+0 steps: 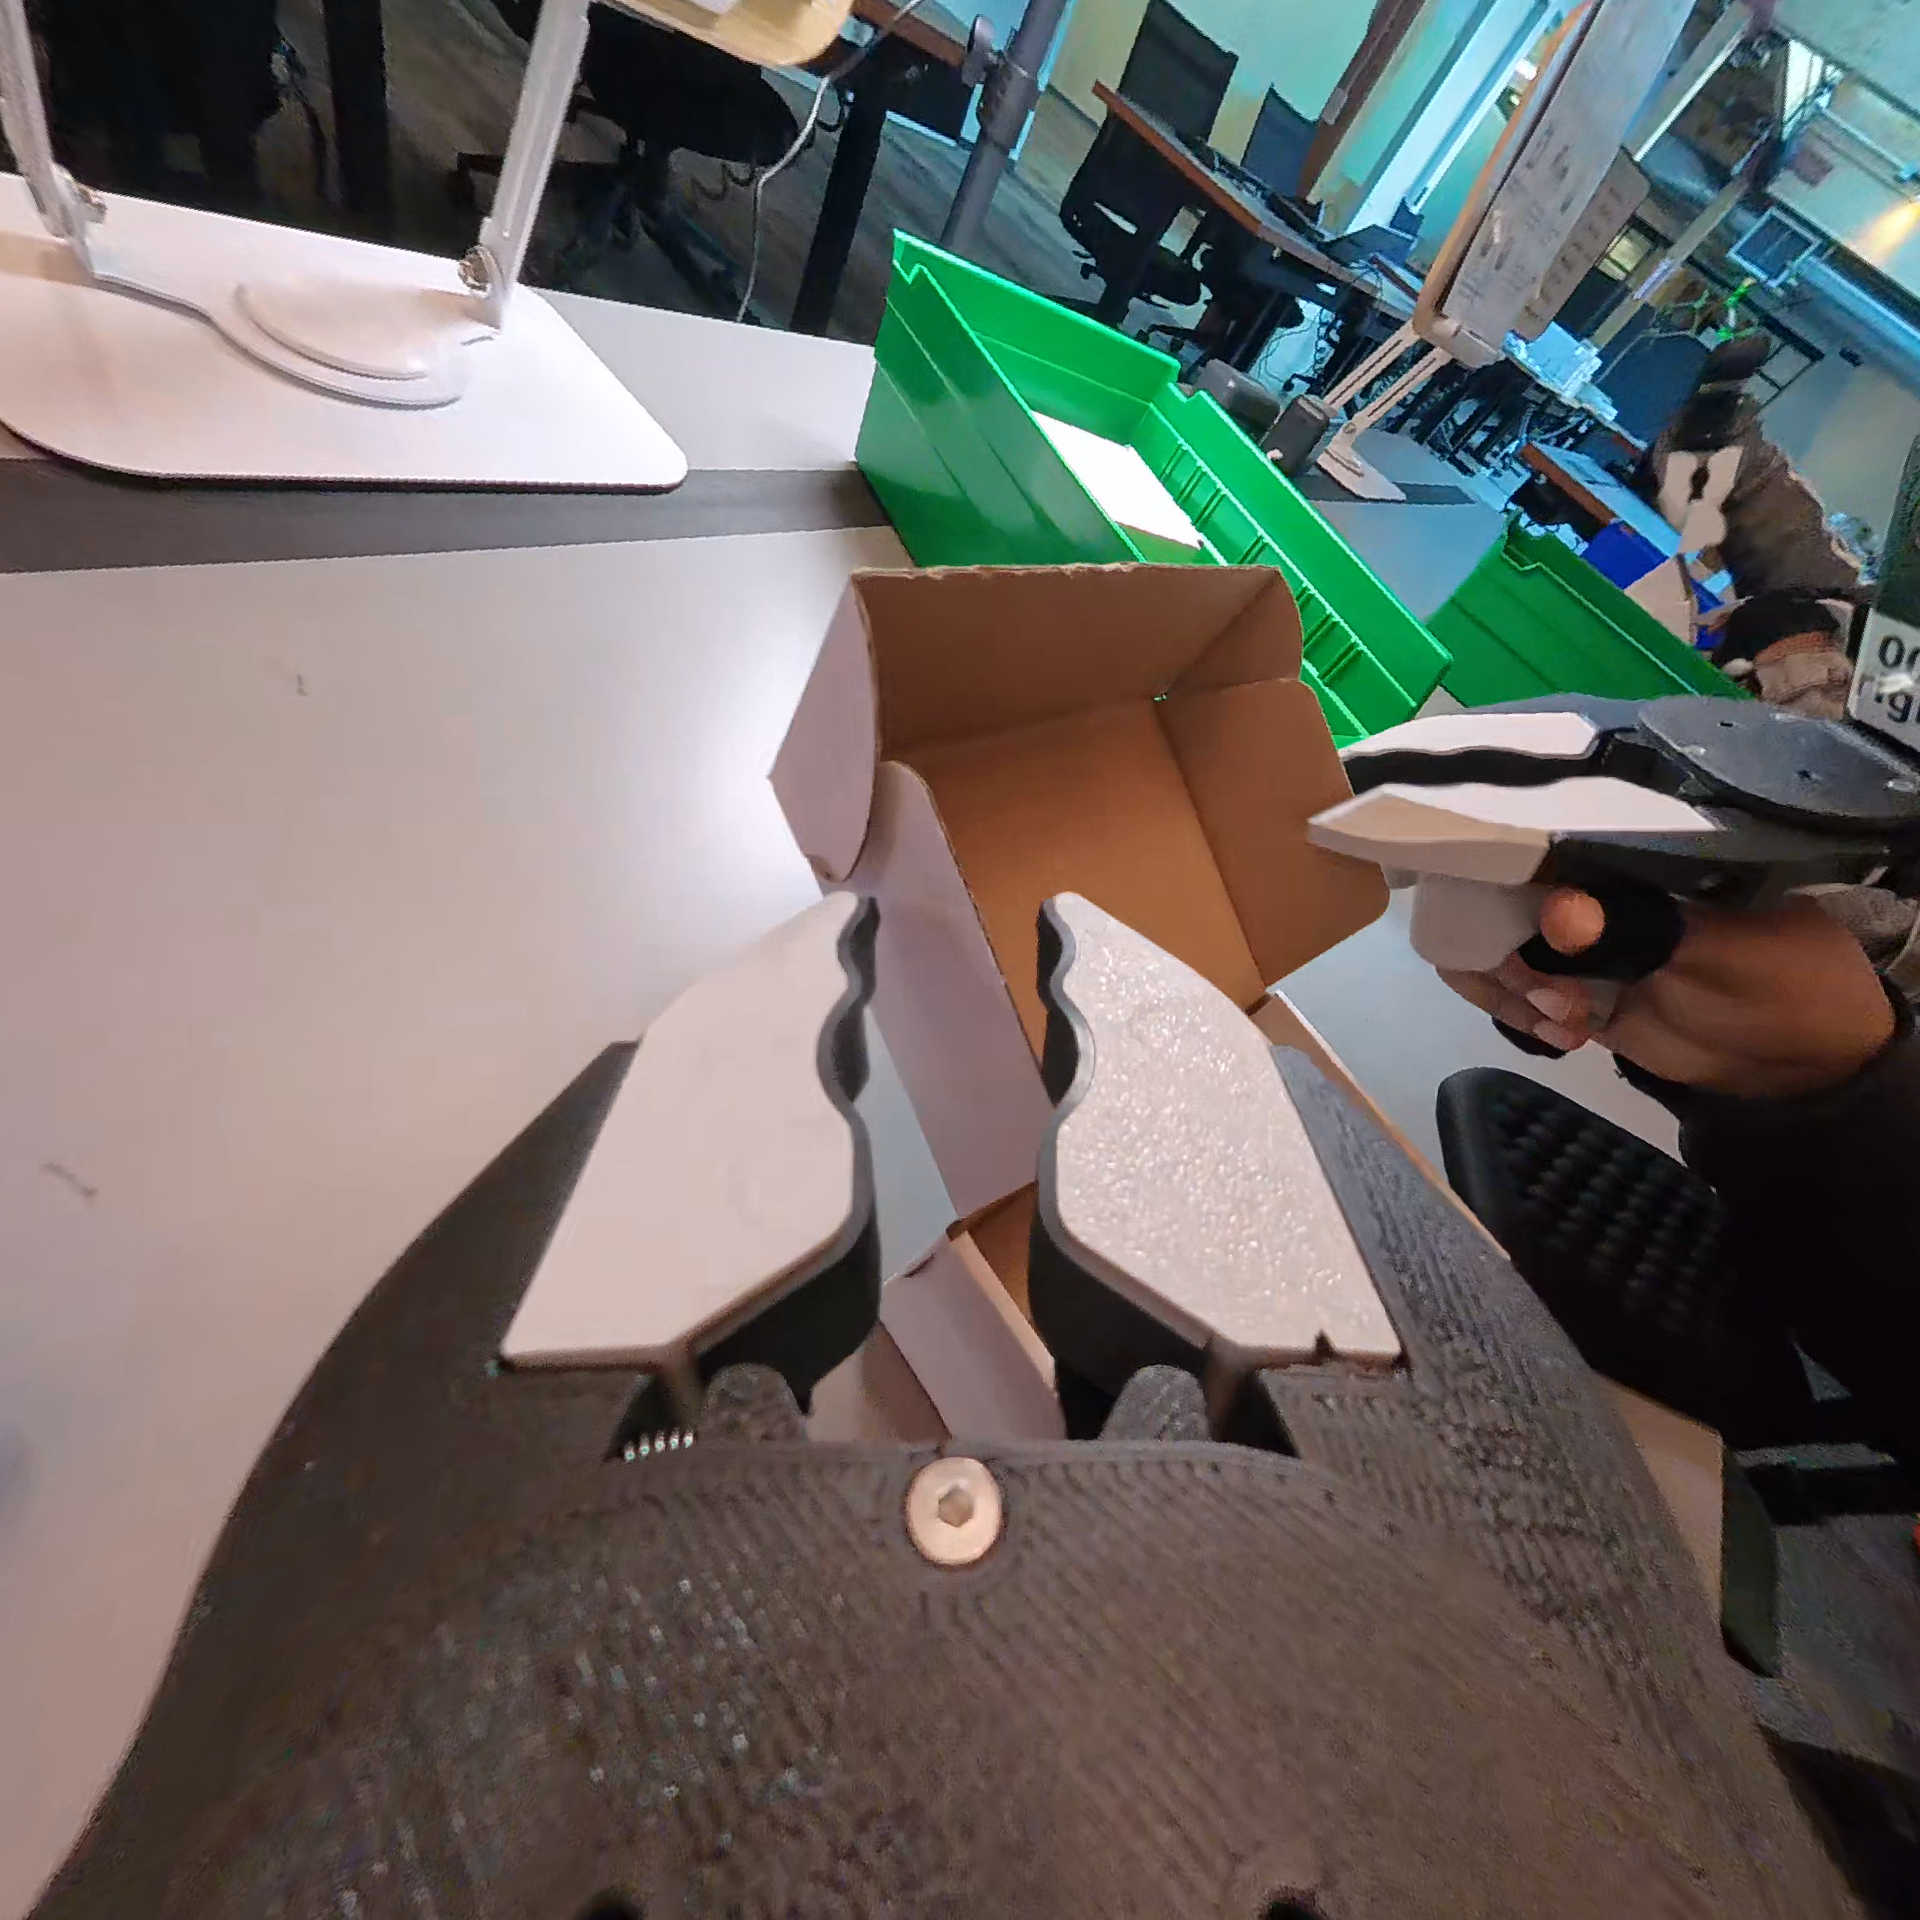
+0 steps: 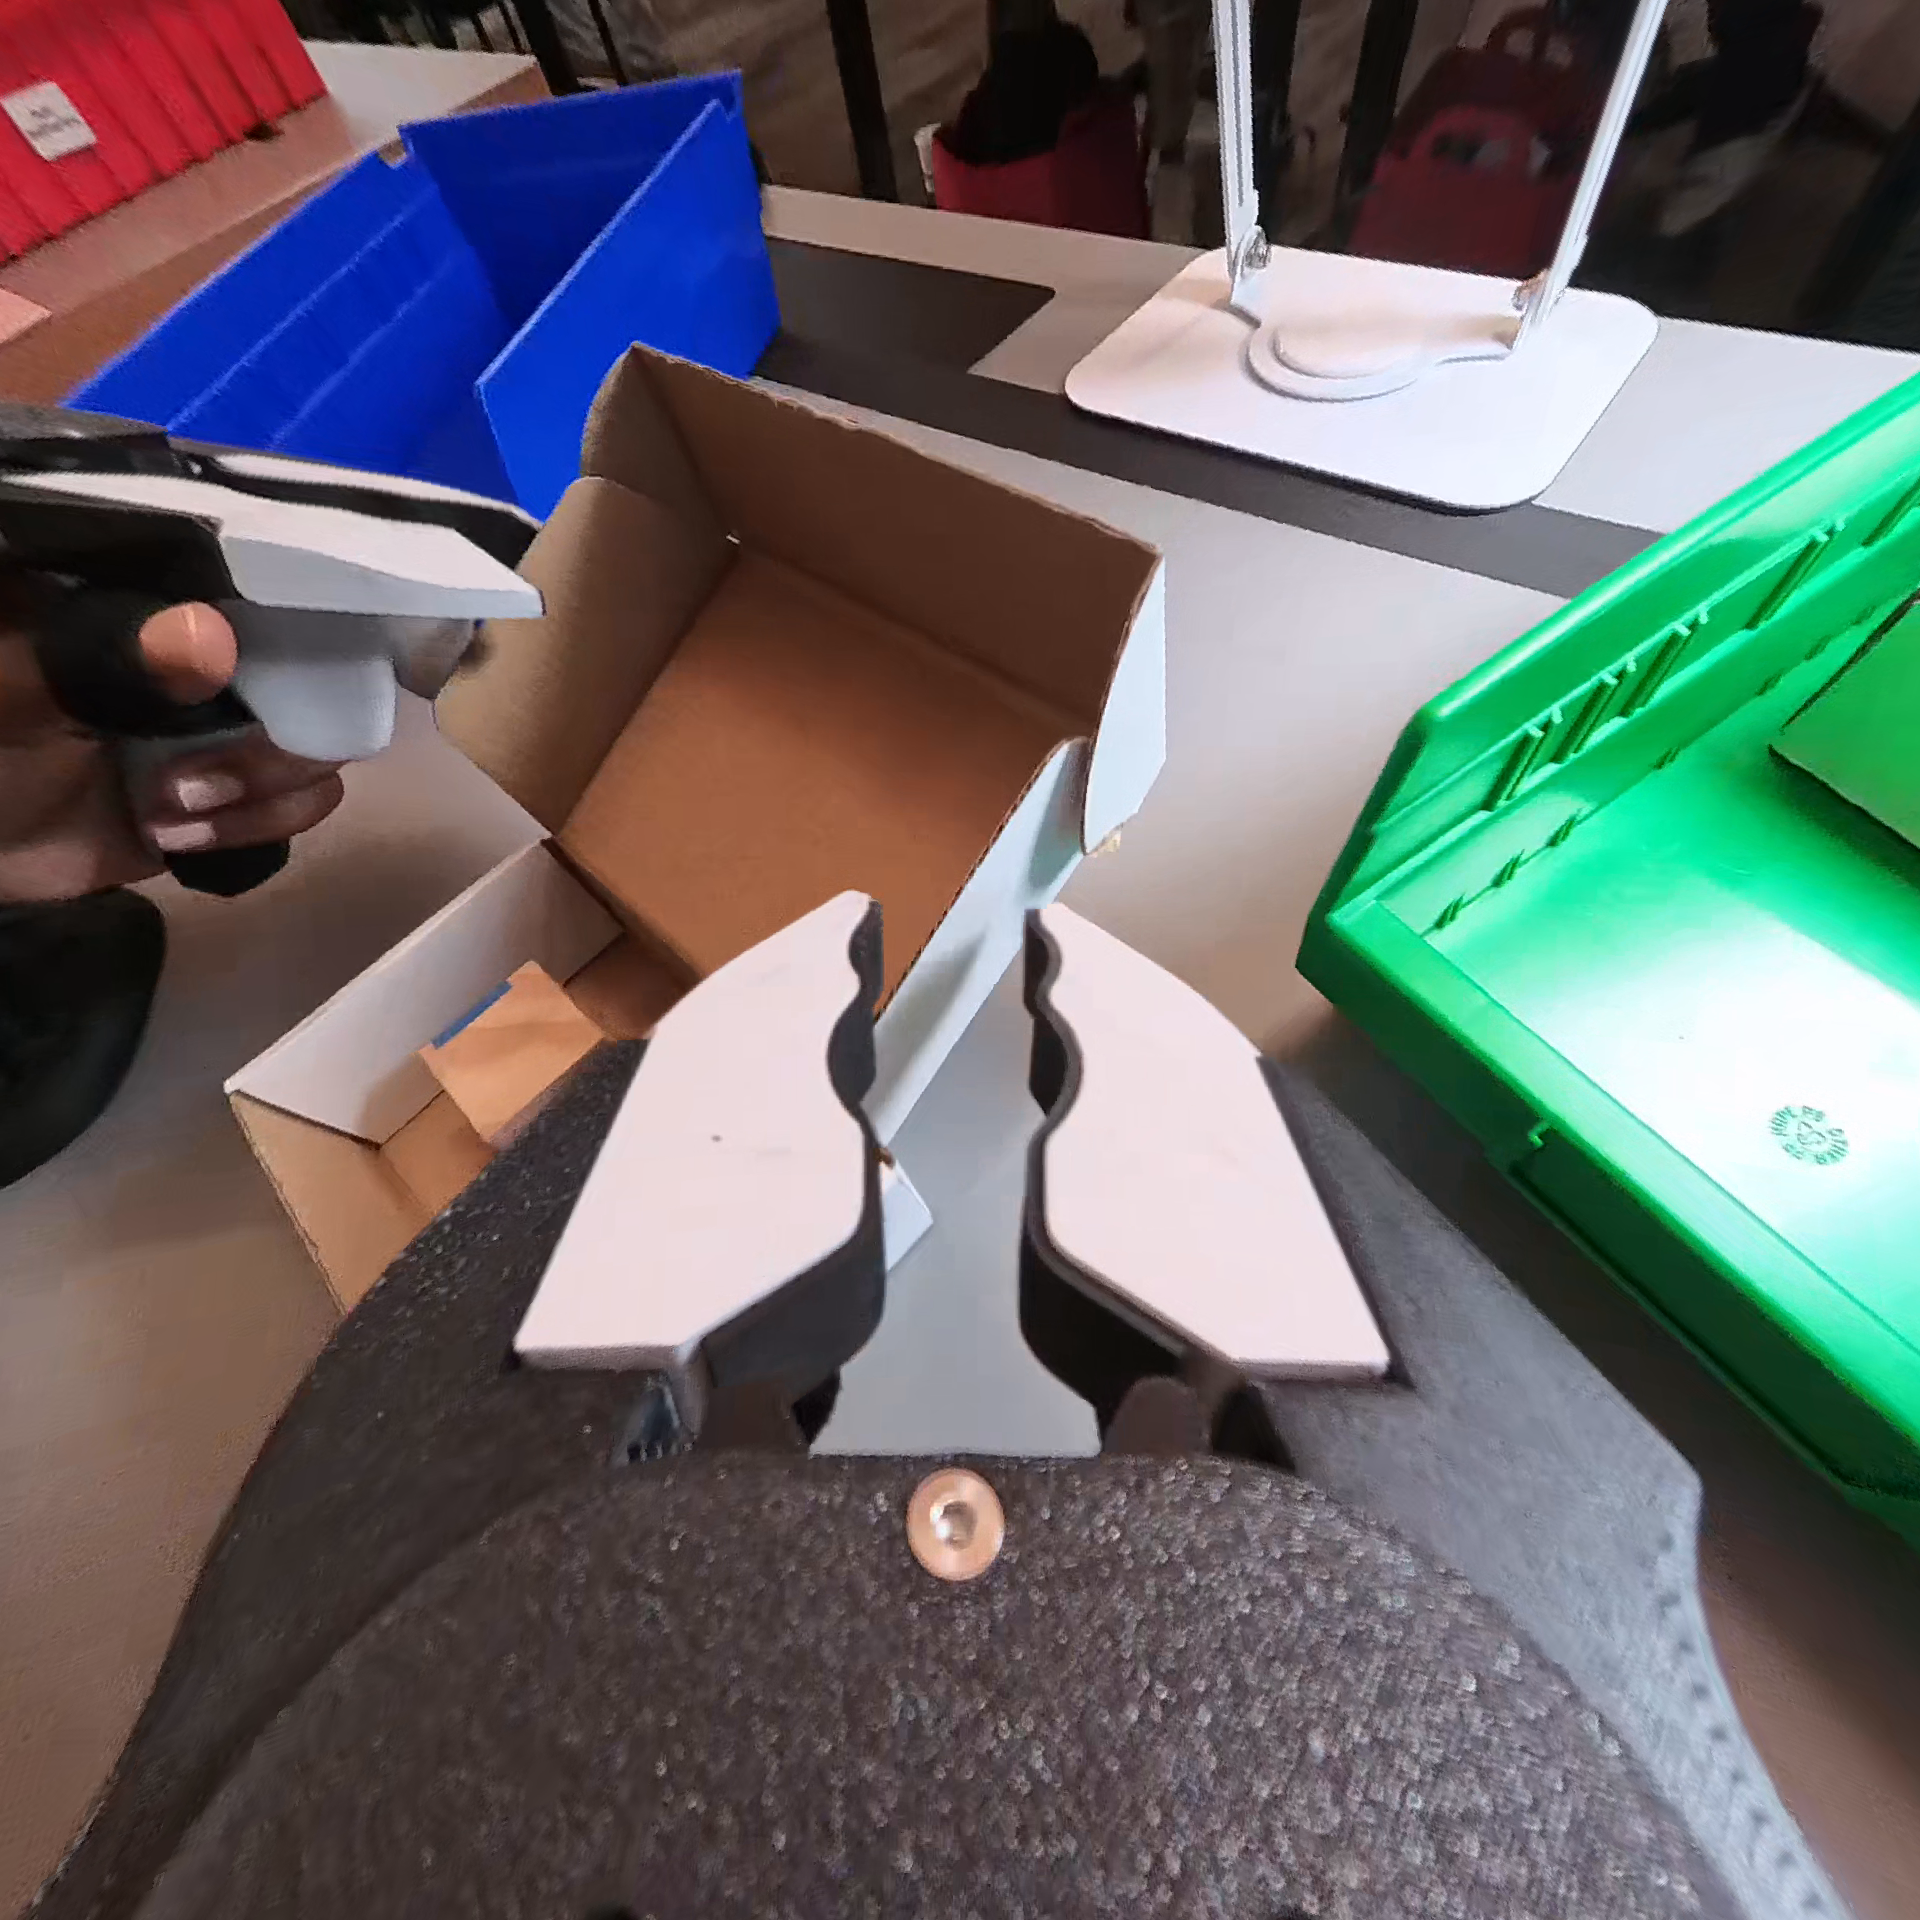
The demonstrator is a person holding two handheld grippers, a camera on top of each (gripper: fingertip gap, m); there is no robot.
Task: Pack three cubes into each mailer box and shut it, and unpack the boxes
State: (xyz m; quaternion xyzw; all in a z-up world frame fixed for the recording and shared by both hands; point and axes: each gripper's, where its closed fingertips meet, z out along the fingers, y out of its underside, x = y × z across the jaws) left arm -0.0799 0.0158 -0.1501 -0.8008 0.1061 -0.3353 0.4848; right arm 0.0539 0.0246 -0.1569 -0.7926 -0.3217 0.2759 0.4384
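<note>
A pale grey tabletop (image 1: 312, 831) carries a white stand base (image 1: 312, 395). Beyond it, an open office: dark desks (image 1: 1247, 197), black office chairs (image 1: 1143, 197), a grey pole (image 1: 997, 114), and bright teal-lit walls (image 1: 1340, 62).

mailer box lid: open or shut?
Open: the mailer box has its lid raised, brown inside showing, side flaps spread.
</note>
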